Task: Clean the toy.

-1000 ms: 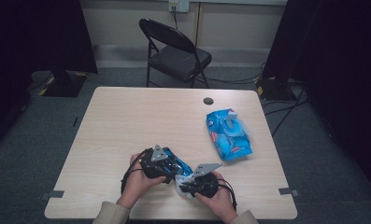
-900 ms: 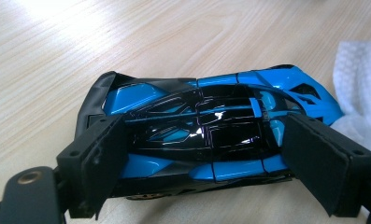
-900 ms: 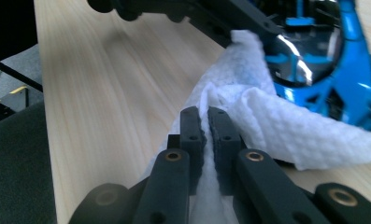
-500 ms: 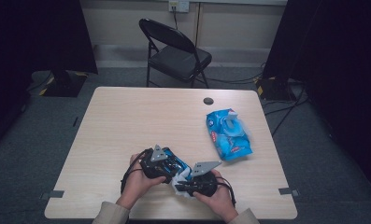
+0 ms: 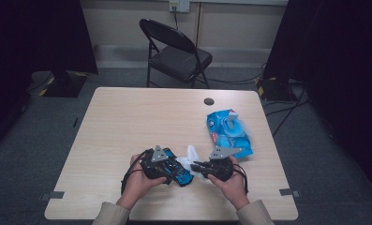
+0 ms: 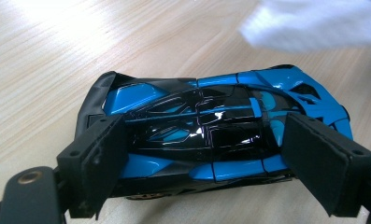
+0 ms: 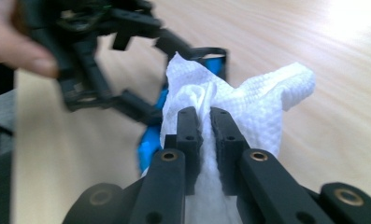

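One wipes pack lies beside.

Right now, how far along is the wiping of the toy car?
Done: a white wipe is out of the blue wipes packet. In hand: the left hand-held gripper clamps the glossy blue-and-black toy car; the right hand-held gripper pinches the wipe beside it. Left: the wiping itself, judging by appearances.

The toy car is shiny, smooth blue and black plastic, the wipe is soft, bumpy white paper, and the table looks like pale, smooth wood.
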